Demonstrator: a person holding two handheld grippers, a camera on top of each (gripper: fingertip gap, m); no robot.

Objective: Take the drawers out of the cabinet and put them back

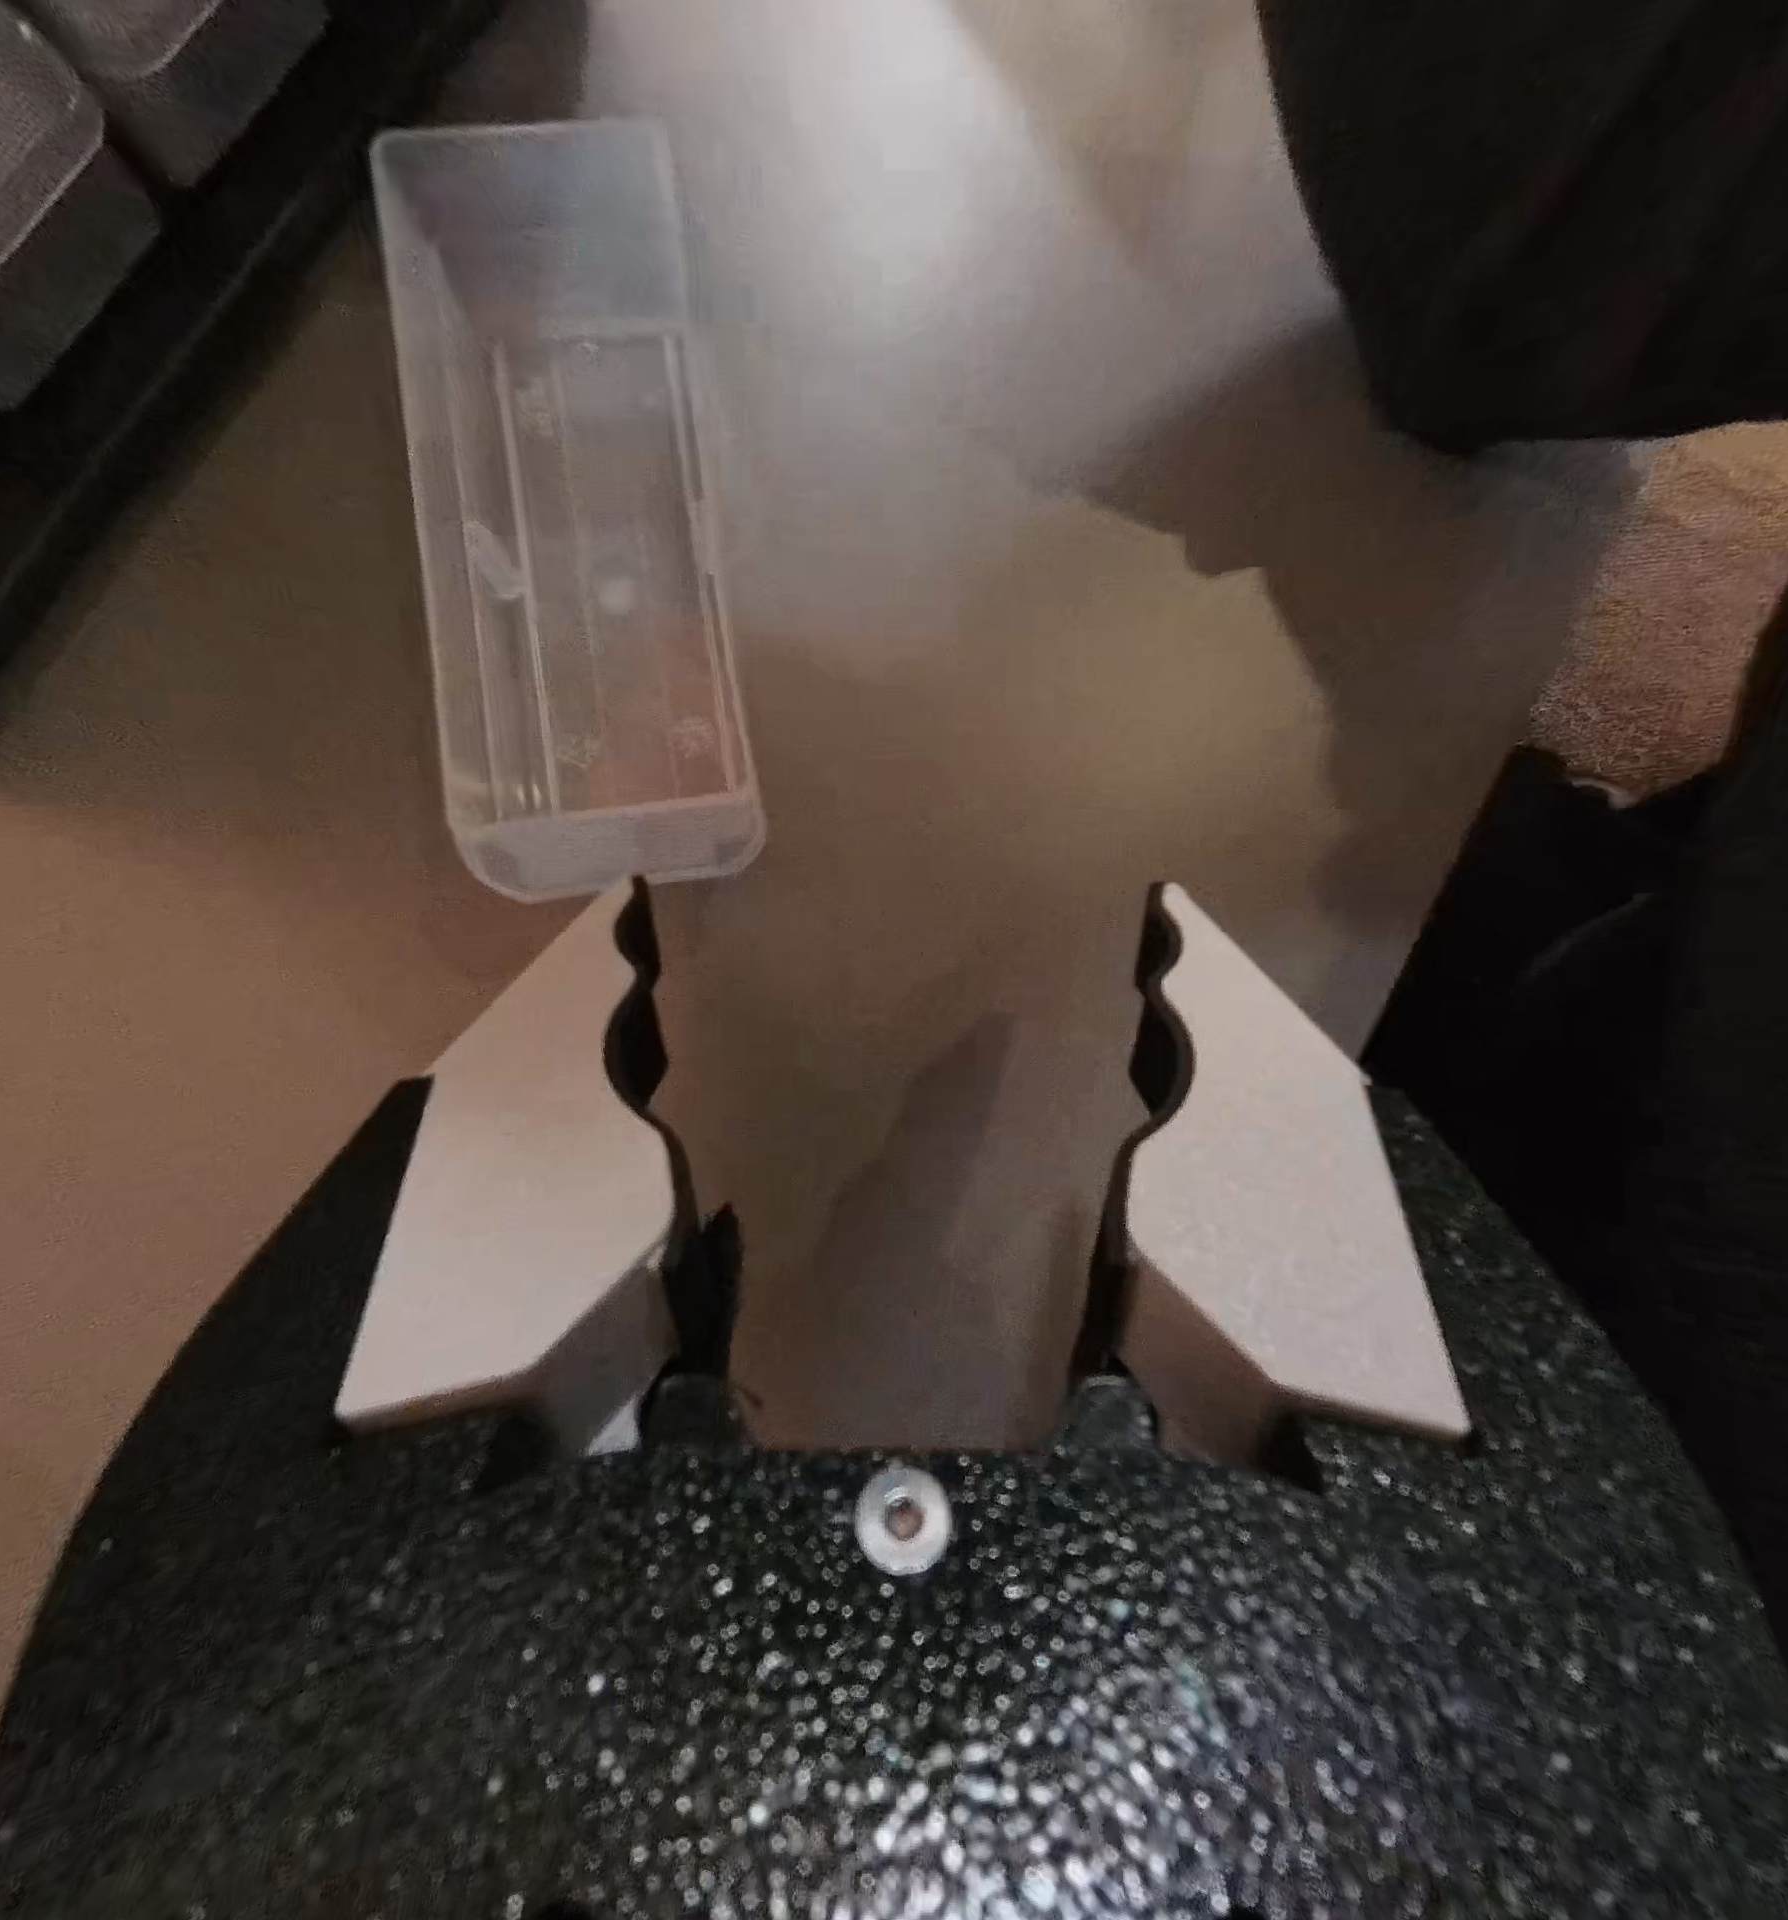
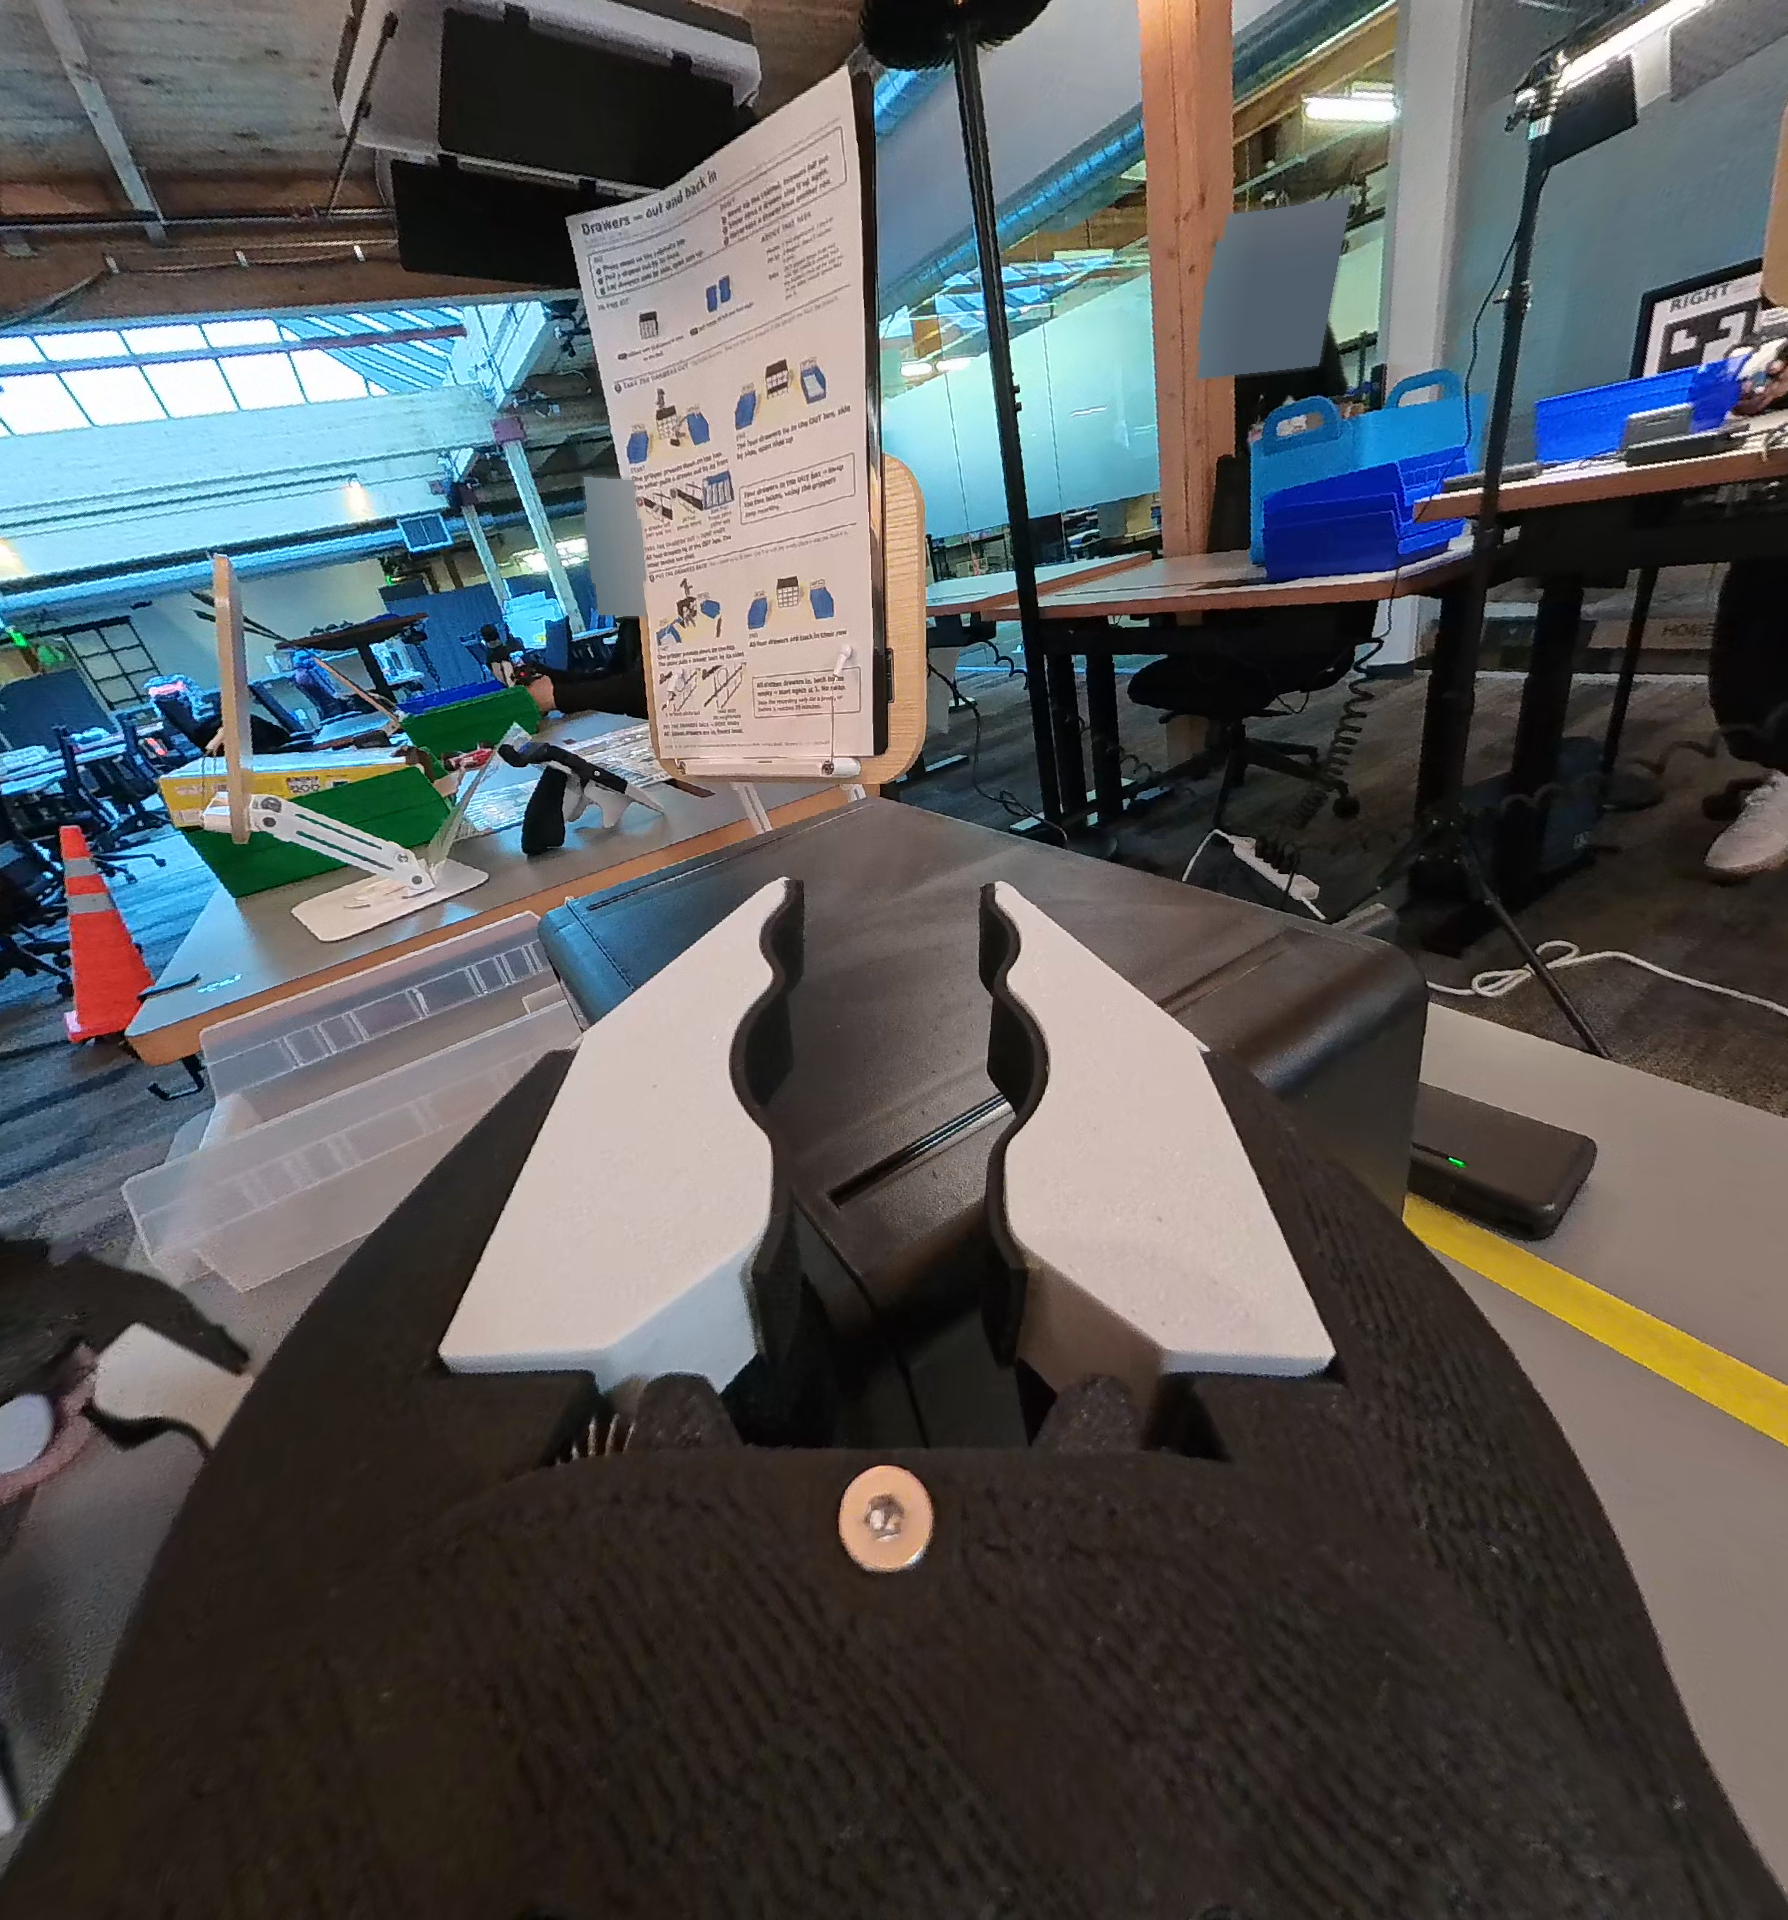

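The clear drawer (image 1: 568, 509) lies on the tabletop (image 1: 142, 935), just beyond our released left claw (image 1: 895, 894). We should straddle its near end squarely; our right claw (image 2: 890, 904), also released, steadies the cabinet (image 2: 973, 997).

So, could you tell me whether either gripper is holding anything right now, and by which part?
Nothing is held. The left gripper is open beside the clear drawer; the right gripper is open over the cabinet.
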